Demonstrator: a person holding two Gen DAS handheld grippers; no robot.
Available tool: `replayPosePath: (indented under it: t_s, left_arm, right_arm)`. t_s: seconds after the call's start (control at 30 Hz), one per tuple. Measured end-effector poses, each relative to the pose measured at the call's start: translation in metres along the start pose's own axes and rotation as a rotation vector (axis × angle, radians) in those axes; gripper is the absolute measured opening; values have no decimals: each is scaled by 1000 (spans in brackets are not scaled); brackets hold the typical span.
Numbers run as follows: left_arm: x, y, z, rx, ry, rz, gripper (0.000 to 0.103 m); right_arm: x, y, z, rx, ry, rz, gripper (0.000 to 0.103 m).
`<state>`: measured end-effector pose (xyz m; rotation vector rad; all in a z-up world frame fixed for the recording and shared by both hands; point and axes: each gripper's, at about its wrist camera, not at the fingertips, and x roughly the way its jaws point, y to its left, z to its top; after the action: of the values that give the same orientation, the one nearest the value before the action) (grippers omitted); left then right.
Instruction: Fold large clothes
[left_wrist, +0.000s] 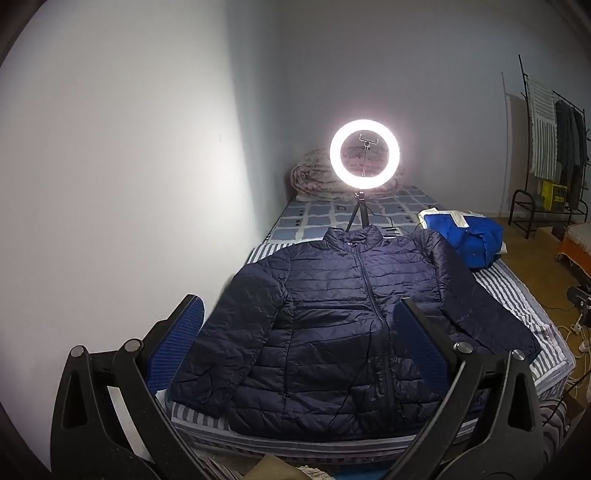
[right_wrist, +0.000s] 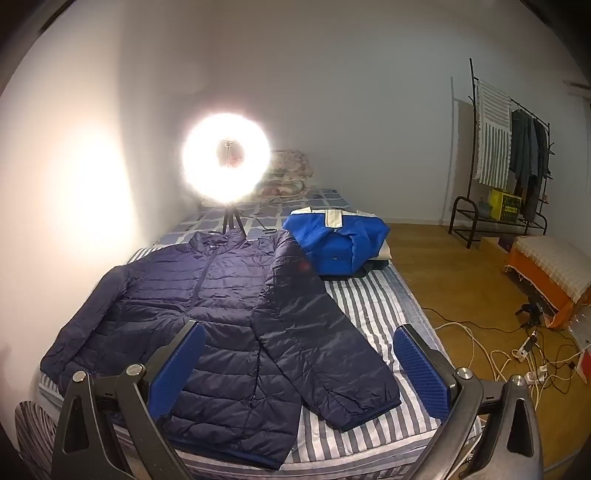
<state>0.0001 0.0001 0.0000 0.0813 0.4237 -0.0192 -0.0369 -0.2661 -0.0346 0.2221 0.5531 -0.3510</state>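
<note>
A dark navy quilted puffer jacket (left_wrist: 332, 317) lies flat, front up and zipped, on the striped bed (left_wrist: 517, 295), sleeves spread to both sides. It also shows in the right wrist view (right_wrist: 221, 314). My left gripper (left_wrist: 299, 332) is open and empty, held above the jacket's lower body. My right gripper (right_wrist: 299, 354) is open and empty, above the jacket's right sleeve (right_wrist: 325, 332) near the striped bed's (right_wrist: 369, 295) right side.
A lit ring light on a tripod (left_wrist: 364, 155) stands on the bed behind the collar. A folded blue garment (right_wrist: 336, 240) lies at the far right of the bed. A rolled quilt (left_wrist: 314, 177) sits at the head. A clothes rack (right_wrist: 509, 147), cables and power strips (right_wrist: 524, 354) stand on the floor.
</note>
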Motion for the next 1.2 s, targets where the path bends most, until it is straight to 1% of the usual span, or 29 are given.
replayPosePath:
  t_s: [0.27,0.4,0.8,1.2]
  left_arm:
    - [2,-1,0,11,-12,7,103]
    - [-1,-8,1,17,-18,8,103]
    - [-6,0,12,-3,-26,5,103]
    - [-6,2,13,-5,-37,6,103]
  right_arm:
    - [0,-2,-1,5,0,1,103]
    - [0,-2,-1,5,0,1,103]
    - [0,0,1,8,-4,-5,103]
    - [-2,-1,0,13,-9,-6,103]
